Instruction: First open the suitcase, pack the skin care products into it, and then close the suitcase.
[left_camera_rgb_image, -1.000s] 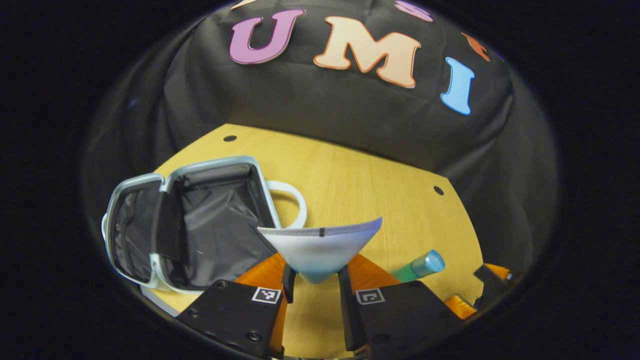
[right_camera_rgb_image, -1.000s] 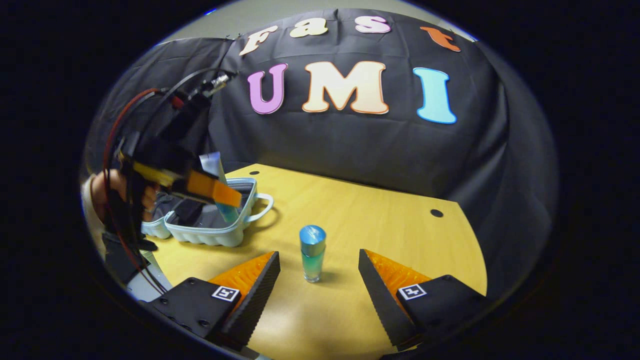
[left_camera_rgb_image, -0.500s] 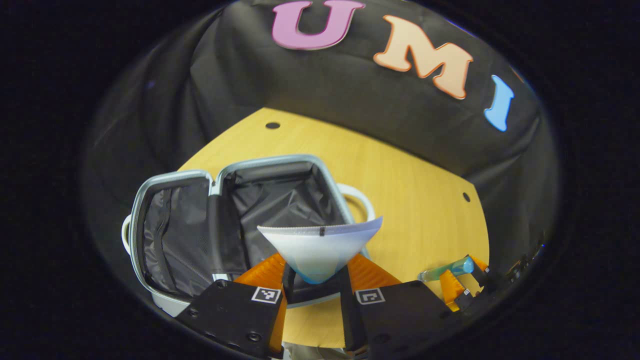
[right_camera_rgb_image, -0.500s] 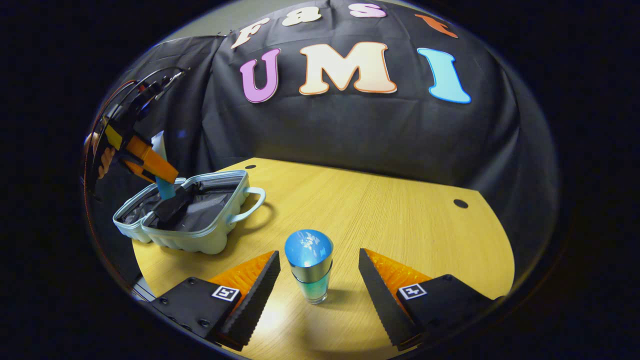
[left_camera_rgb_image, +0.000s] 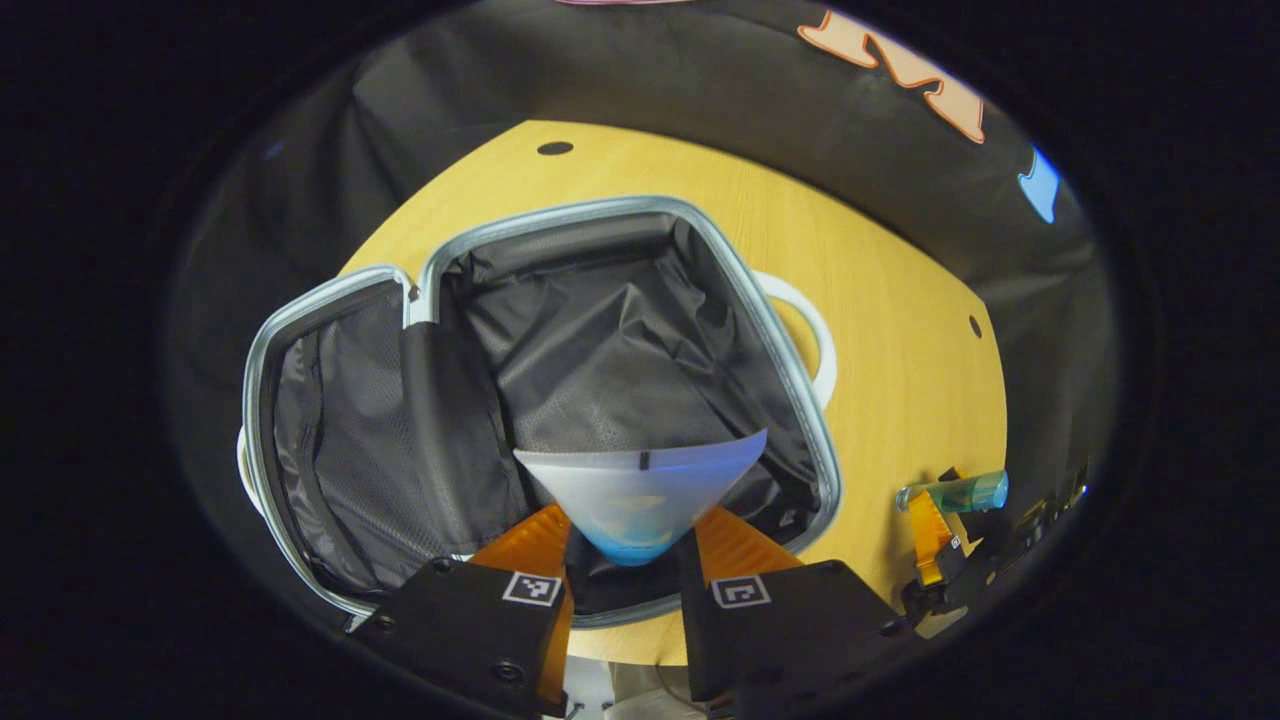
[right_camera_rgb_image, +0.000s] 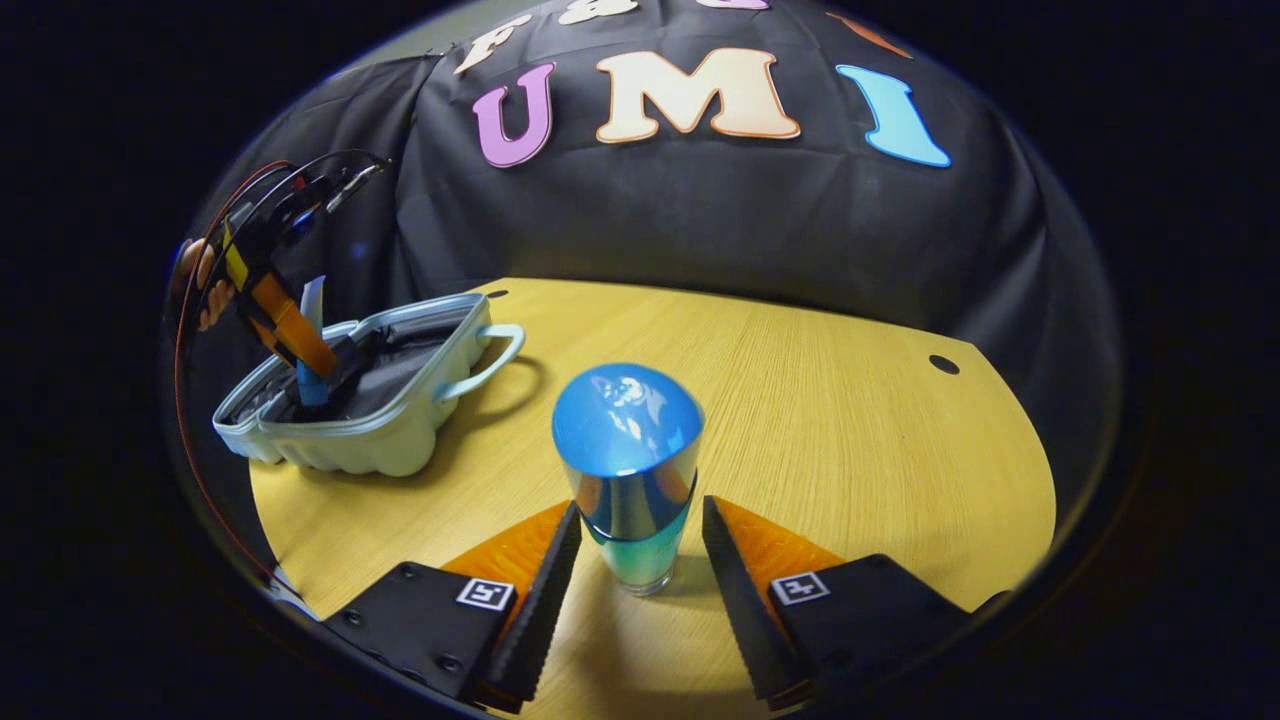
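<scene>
Between the left gripper's fingers, a white tube is pinched above the open suitcase's dark lining. Nearest the right gripper, a blue-capped bottle stands upright on the wooden table, fingers close on either side; whether they touch it is unclear. Farther left, the suitcase lies open with its handle toward the bottle.

Pale blue hard-shell suitcase, black fabric lining; white-to-blue squeeze tube; teal glass bottle, shiny blue cap; yellow wood-grain table.
</scene>
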